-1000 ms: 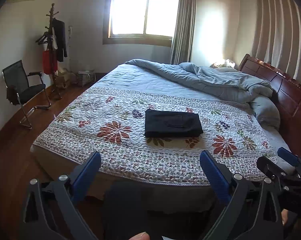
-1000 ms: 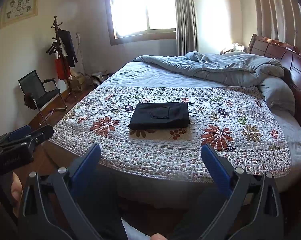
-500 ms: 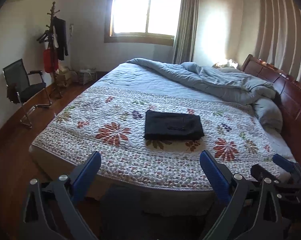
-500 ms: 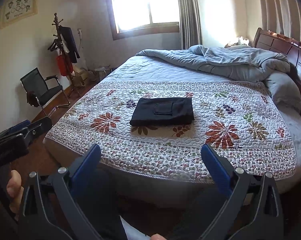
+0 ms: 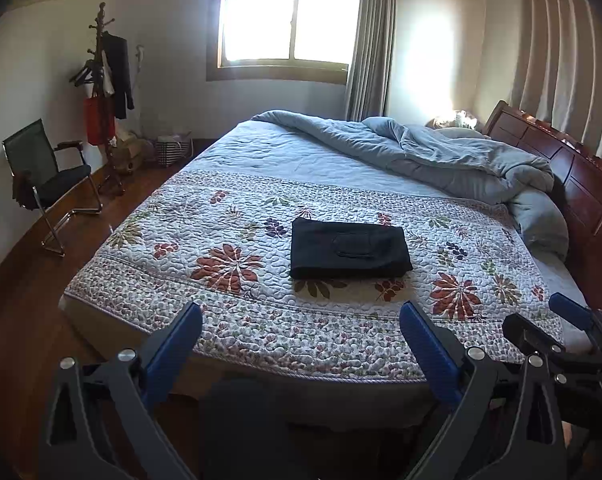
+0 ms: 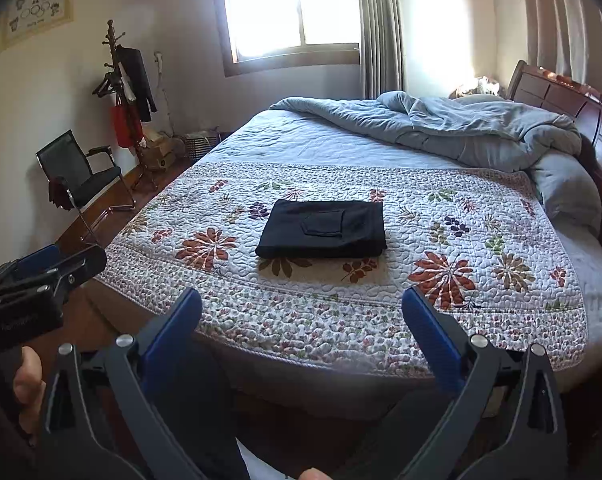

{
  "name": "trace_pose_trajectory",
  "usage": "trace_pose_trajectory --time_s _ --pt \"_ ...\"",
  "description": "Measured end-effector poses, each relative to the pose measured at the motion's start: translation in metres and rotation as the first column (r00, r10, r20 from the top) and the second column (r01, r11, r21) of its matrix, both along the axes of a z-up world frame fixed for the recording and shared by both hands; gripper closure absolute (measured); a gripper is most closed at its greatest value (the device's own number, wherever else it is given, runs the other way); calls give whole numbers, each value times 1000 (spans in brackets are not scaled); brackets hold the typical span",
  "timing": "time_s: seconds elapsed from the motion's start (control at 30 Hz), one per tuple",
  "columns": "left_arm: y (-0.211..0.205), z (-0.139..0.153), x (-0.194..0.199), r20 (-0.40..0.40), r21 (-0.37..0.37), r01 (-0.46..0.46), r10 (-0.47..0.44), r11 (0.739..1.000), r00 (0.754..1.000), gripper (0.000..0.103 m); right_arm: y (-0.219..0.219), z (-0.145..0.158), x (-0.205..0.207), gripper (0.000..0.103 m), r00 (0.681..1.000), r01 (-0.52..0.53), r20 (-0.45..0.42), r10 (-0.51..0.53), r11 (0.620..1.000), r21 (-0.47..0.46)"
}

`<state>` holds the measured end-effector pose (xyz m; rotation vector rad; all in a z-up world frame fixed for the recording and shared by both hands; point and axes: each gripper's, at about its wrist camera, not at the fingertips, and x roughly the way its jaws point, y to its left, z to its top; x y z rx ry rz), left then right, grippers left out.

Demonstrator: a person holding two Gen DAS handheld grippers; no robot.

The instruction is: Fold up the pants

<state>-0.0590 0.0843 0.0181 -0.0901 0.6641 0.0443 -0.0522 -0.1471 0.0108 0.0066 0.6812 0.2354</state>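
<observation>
The black pants [image 5: 348, 249] lie folded into a neat flat rectangle, pocket up, on the floral quilt [image 5: 237, 304] in the middle of the bed; they also show in the right wrist view [image 6: 323, 229]. My left gripper [image 5: 300, 322] is open and empty, held back from the bed's near edge. My right gripper [image 6: 301, 306] is open and empty, likewise back from the edge. Each gripper shows at the side of the other's view: the right one [image 5: 561, 332], the left one [image 6: 49, 272].
A crumpled grey-blue duvet [image 5: 441, 156] lies at the far side near the wooden headboard [image 5: 581, 176]. A black chair [image 5: 45, 176] and a coat stand [image 5: 105, 80] are at the left on the wooden floor. A window [image 5: 289, 16] is behind.
Both grippers have drawn slightly back and tilted, so the bed sits a little differently in view. The folded pants have not moved. Both grippers stay open.
</observation>
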Motion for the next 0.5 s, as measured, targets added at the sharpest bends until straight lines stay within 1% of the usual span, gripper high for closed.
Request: trace_pose_trajectory --time_s 0.23,0.5 --pt "5 9 10 7 10 -7 6 1000 1000 4 3 14 9 3 1000 11 25 -11 1000 -13" --pt "6 1 22 -16 1 -2 2 1000 1000 4 2 12 22 3 999 27 21 -26 999 -31"
